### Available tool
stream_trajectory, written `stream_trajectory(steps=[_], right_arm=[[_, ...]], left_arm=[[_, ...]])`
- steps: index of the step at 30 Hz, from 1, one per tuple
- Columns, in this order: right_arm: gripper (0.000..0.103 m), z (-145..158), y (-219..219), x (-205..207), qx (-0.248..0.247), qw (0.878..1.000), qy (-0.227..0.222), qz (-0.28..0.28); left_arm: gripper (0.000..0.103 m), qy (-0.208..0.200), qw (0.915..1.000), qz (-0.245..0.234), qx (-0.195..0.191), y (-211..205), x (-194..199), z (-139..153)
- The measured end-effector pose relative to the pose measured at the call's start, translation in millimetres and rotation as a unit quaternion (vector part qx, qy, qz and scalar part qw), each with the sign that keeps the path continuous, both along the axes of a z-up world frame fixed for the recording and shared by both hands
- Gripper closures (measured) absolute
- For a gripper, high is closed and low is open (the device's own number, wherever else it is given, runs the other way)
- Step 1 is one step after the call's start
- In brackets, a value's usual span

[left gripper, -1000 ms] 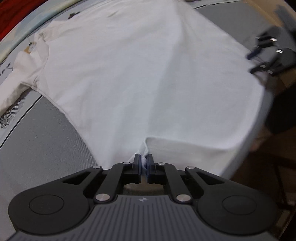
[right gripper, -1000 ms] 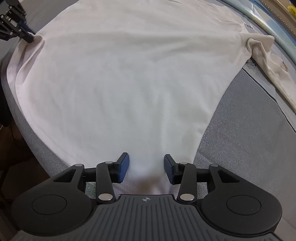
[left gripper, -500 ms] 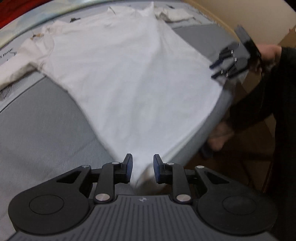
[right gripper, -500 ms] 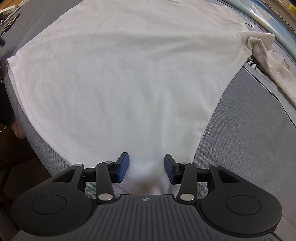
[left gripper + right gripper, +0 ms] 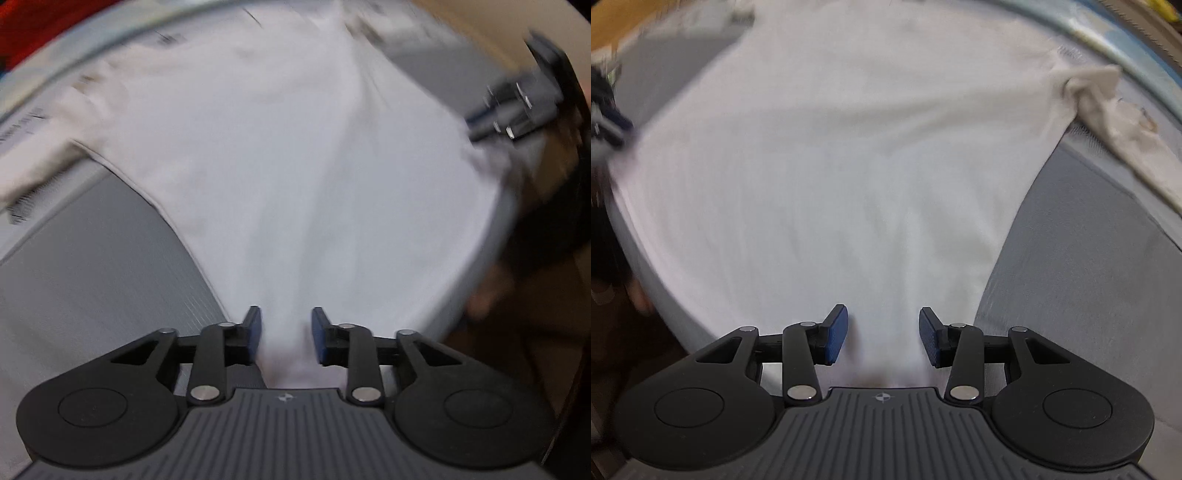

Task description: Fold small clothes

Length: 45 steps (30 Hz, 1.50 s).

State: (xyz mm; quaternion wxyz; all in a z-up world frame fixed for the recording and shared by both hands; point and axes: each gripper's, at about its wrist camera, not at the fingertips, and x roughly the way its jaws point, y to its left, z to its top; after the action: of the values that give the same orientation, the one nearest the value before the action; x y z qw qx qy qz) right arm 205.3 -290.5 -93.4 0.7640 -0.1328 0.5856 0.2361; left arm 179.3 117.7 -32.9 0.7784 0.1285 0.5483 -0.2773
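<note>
We see left gripper [image 5: 286, 334] jaws just opening, white shirt [image 5: 295, 177] loose between | right gripper [image 5: 882, 334] parted over the shirt, unpinched.

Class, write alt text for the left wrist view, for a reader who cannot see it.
A white shirt lies spread on a grey surface, its hem between the open blue pads of the left gripper, whose jaws have just been opening. The right gripper shows blurred at the far right edge.

shirt [image 5: 295, 166] lies flat on mat [image 5: 92, 288] | left gripper [image 5: 286, 334] over one hem corner | right gripper [image 5: 882, 336] over the other | sleeve [image 5: 1119, 122] at far right
</note>
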Motion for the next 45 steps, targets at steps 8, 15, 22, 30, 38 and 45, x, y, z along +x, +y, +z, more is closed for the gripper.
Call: stream_trajectory(steps=[8,15,22,30,38,45], right_arm=[[0.058,66,1,30,0.124,0.977,-0.147,-0.094],[0.049,129,9,65,0.187,0.929,-0.269,-0.171],[0.042,159,64,117,0.181,0.920,-0.314,-0.152],[0.051,106,96,148,0.147,0.942,-0.250,-0.169],[0.096,92,96,178,0.148,0.941,-0.245,-0.180],[0.096,89,89,190,0.139,0.940,-0.250,-0.189]], left_arm=[[0.029,-0.131,0.9783,0.156,-0.039,22,31,42],[0.026,-0.170,0.9496,0.260,-0.042,23,70,69],[0.027,-0.180,0.9204,0.345,-0.041,42,110,72],[0.095,-0.144,0.8859,0.439,-0.041,109,167,43],[0.100,-0.154,0.8014,0.573,-0.075,208,205,16],[0.096,-0.150,0.7521,0.632,-0.111,261,232,-11]])
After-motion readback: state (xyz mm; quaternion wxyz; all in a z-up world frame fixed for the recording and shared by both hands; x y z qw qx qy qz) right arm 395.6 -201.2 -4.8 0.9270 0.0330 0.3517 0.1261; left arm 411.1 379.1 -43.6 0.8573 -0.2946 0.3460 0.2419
